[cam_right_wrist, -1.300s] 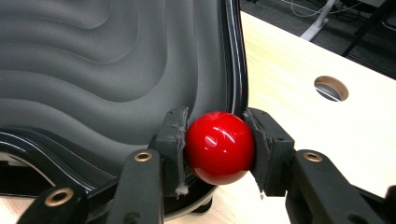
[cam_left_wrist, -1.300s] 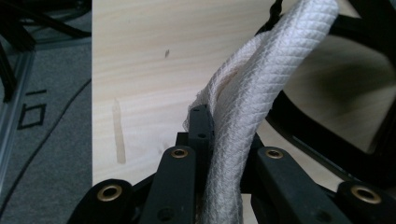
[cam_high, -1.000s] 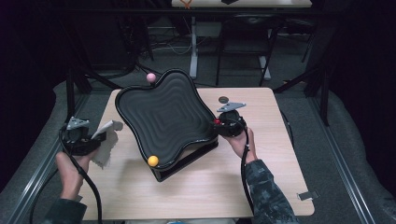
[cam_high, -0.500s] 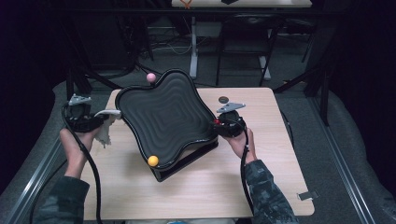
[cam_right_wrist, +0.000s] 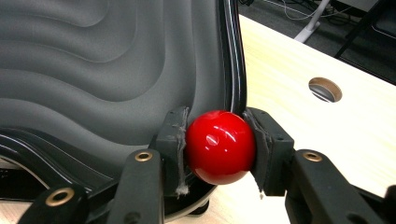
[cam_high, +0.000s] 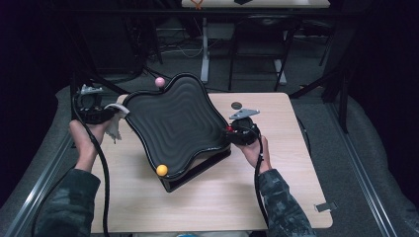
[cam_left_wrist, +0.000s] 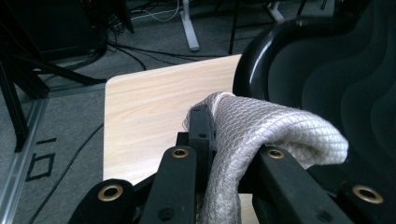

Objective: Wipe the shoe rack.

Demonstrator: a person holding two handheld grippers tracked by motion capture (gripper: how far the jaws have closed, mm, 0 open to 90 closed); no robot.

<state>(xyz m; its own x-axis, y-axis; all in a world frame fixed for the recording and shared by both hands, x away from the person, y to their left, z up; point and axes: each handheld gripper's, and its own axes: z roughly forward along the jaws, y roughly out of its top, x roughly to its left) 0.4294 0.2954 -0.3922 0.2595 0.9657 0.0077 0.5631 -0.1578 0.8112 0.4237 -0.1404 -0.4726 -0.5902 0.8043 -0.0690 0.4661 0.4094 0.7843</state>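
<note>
Two tools are engaged: the left tool (cam_left_wrist: 205,140) is clenched on a white cloth (cam_left_wrist: 261,135) at the black tray's (cam_high: 173,118) left rim, near the bench's (cam_high: 276,197) left edge, while the right tool (cam_right_wrist: 219,144) clamps a red ball (cam_right_wrist: 220,146) at the tray's right rim.

The tilted black tray (cam_high: 173,123) took up the middle of the table (cam_high: 286,197), blocking any straight path across. Bare wood lay open along the near edge and right side, where only a small hole (cam_high: 236,104) broke the surface.

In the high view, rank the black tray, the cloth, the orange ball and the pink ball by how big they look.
1. Black tray, far the largest.
2. Cloth, hanging from the left tongs.
3. Orange ball and pink ball: they look about alike, and the pink one sits farther from the camera, so I won't rank them.
</note>
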